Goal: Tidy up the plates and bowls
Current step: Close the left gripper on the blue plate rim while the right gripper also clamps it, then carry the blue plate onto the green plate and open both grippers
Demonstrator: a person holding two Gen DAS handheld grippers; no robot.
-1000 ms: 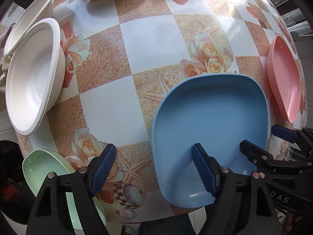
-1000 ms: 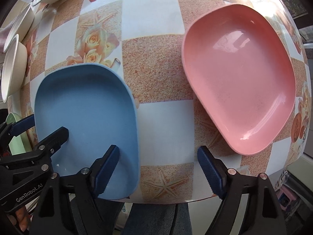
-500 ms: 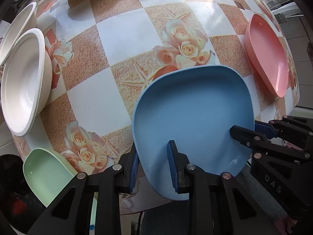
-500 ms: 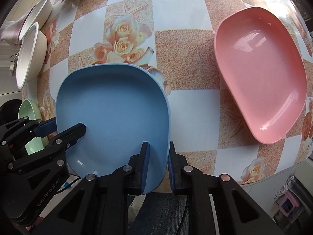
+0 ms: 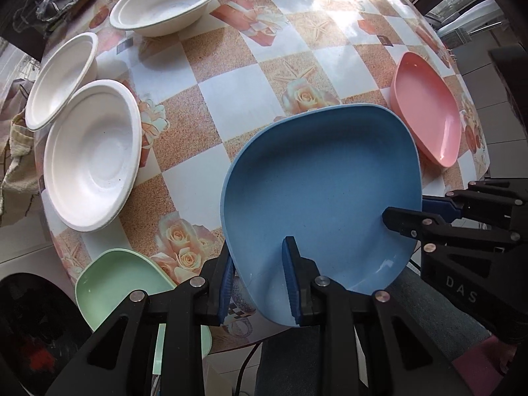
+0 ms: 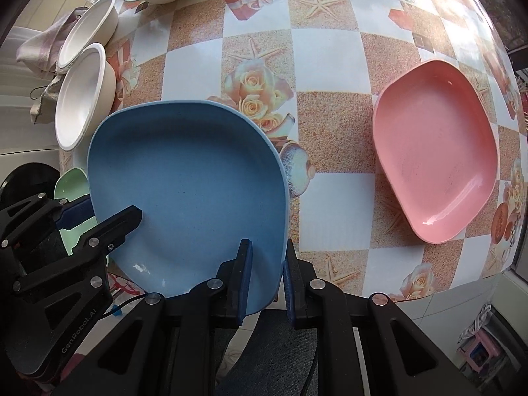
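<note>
A blue plate [image 5: 323, 191] [image 6: 184, 178] is held above the table's near edge. My left gripper [image 5: 259, 277] is shut on its near left rim. My right gripper [image 6: 265, 280] is shut on its near right rim, and shows at the right of the left wrist view [image 5: 425, 211]. A pink plate [image 5: 425, 109] [image 6: 435, 151] lies on the table to the right. A green plate [image 5: 122, 283] [image 6: 71, 181] lies at the near left edge. Three white bowls [image 5: 92, 151] [image 5: 61, 79] [image 5: 165, 0] stand at the left and far left.
The table [image 5: 237, 89] has a checked cloth with roses and starfish. A crumpled cloth [image 6: 39, 49] lies beside the bowls at the left edge. A pink stool [image 6: 478, 353] stands on the floor at the right.
Both grippers closed on the blue plate's near rim and lifted it off the table, toward me. The other dishes have not moved.
</note>
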